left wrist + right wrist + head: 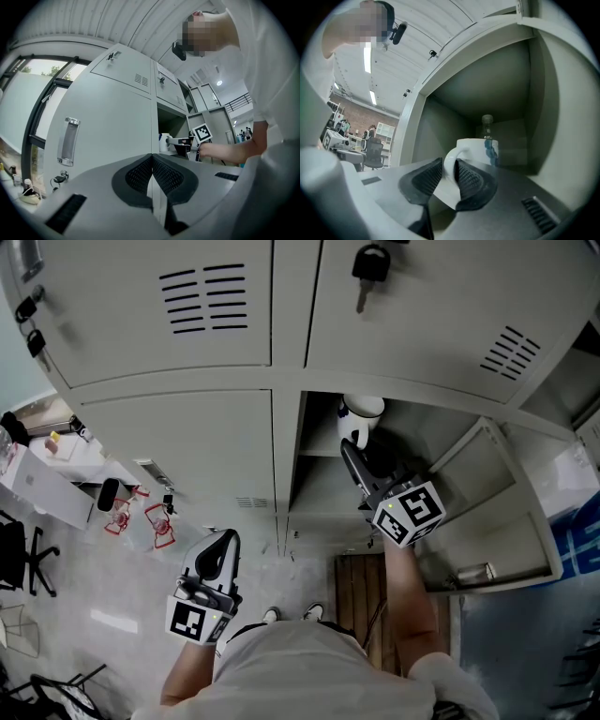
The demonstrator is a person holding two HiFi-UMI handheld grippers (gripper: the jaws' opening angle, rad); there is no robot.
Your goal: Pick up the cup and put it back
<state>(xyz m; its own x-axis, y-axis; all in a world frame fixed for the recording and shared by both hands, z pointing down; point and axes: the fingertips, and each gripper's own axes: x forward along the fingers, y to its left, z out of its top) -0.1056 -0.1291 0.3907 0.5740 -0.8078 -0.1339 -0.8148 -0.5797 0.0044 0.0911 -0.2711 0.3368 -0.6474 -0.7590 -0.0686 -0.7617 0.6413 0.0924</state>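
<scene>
Nearest, low in the head view: the left gripper, marker cube turned up toward the camera. Faces a closed locker door in its own view, pads pressed together with nothing between them. Catches from that side angle what the head camera misses: a recessed door handle, a key hanging in the lock below it, windows at far left.

Farther out, at the end of a bare forearm: the right gripper, reaching into the open locker compartment. Just beyond its fingertips, upright on the shelf inside: the white cup with a blue mark on its side.

Leaves the jaws' stance unclear from above. Settles it only in the right gripper view: jaws parted, one pad on either side of the cup's handle, close to it but with no visible pinch. Reveals deeper in, behind the cup, a clear bottle against the back wall, hidden from the head camera.

Highest in the head view alone: a black-headed key in an upper door.
</scene>
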